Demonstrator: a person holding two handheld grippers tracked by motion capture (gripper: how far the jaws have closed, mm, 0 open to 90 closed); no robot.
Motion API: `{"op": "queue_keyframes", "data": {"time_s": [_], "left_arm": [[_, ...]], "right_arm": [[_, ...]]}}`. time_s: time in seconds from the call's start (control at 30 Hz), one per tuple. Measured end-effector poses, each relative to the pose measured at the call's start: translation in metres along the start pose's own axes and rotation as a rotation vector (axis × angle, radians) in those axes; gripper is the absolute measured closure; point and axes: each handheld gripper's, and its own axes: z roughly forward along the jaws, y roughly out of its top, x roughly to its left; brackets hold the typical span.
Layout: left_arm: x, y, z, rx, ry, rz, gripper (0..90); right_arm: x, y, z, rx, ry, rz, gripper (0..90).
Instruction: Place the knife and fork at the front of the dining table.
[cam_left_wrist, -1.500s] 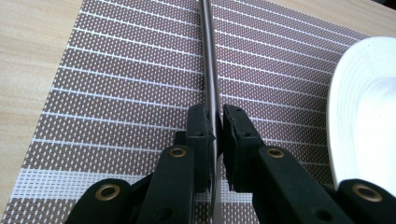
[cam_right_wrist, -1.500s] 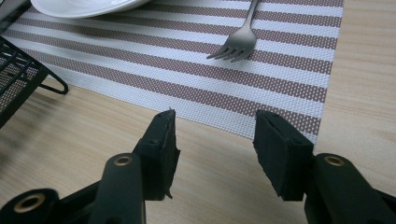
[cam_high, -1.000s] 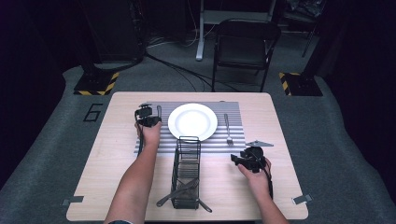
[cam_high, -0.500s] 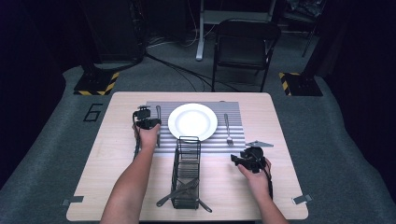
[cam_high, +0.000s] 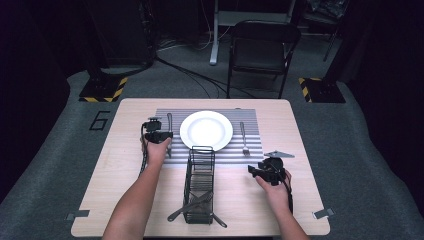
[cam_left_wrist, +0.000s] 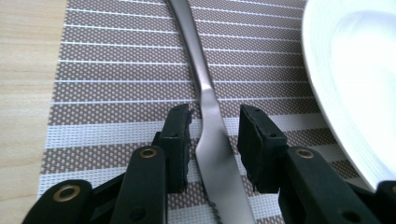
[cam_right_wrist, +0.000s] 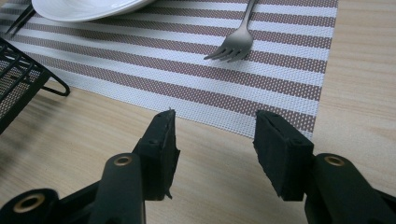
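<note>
A silver knife (cam_left_wrist: 205, 93) lies on the striped placemat (cam_left_wrist: 116, 60), just left of the white plate (cam_left_wrist: 355, 70). My left gripper (cam_left_wrist: 215, 116) straddles the knife's blade. Its jaws have just been opening, and both pads stand clear of the metal. From above, the left gripper (cam_high: 159, 135) sits beside the knife (cam_high: 169, 125) and the plate (cam_high: 206, 130). A fork (cam_high: 244, 137) rests on the mat to the right of the plate. My right gripper (cam_right_wrist: 212, 126) hovers open over bare wood near the mat's corner, with nothing between its pads and the fork (cam_right_wrist: 236, 42) ahead of it.
A black wire basket (cam_high: 200, 185) stands in the middle of the table in front of the plate, with cutlery (cam_high: 195, 205) at its near end. Its corner (cam_right_wrist: 18, 79) shows left of the right gripper (cam_high: 260, 172). A folding chair (cam_high: 262, 50) stands beyond the table.
The left gripper has shifted only slightly beside the plate. The right hand has stayed where it was.
</note>
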Motion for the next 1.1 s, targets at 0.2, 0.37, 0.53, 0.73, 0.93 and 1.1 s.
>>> {"op": "queue_keyframes", "data": {"time_s": [0.2, 0.37, 0.53, 0.73, 0.93, 1.1], "left_arm": [[-0.0049, -0.0026, 0.0009, -0.013, 0.027, 0.057, 63.1], [-0.0037, -0.0041, 0.0008, -0.023, 0.034, 0.081, 68.3], [-0.0012, -0.0038, 0.0, -0.017, 0.025, 0.073, 70.4], [0.0013, -0.0037, -0.0003, -0.018, 0.009, 0.066, 70.4], [0.0036, -0.0036, -0.001, -0.015, -0.002, 0.062, 70.4], [0.0038, -0.0035, -0.0017, -0.013, 0.006, 0.06, 70.3]], "right_arm": [[-0.0001, 0.0002, -0.0008, -0.002, 0.002, 0.007, 48.3], [-0.001, 0.0002, -0.0009, -0.003, 0.003, 0.006, 48.3], [-0.0012, 0.0002, -0.0007, -0.004, 0.002, 0.004, 48.3], [-0.0013, 0.0, -0.0002, 0.002, 0.003, 0.01, 48.3], [-0.0009, 0.0, -0.0004, 0.001, 0.005, 0.01, 48.2], [-0.0018, -0.0001, -0.0001, 0.002, 0.001, 0.012, 48.2]]}}
